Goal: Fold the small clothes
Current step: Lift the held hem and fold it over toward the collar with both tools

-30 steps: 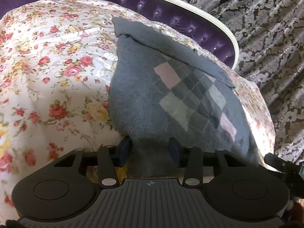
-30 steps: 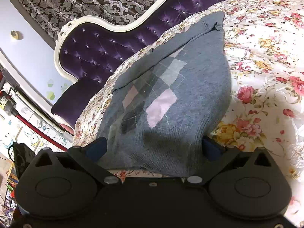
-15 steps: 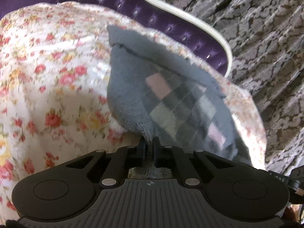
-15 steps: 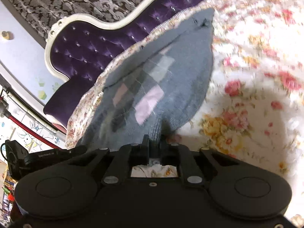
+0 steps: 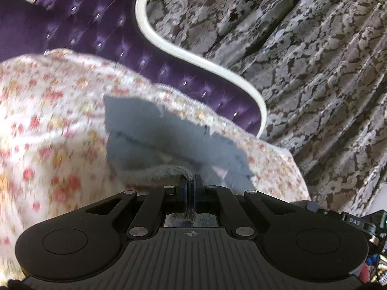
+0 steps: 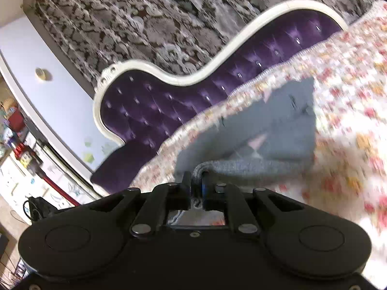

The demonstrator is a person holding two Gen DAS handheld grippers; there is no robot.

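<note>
Lifted now, both claws, left claw (image 5: 191, 186) and right claw (image 6: 197, 183), pinch the sweater (image 5: 154, 130) hem.

Both pictures are bright, with soft daylight and no hard shadows. The flowered bedspread (image 5: 48, 120) is smeared with motion blur, and its flowers look like streaks, most of all near the left edge in the left view and the right edge in the right view. The grey sweater (image 6: 266, 130) looks soft and fuzzy too. The purple headboard (image 6: 169, 111) bends in a curve from the fisheye lens. Small shiny spots glint on its buttons.
</note>
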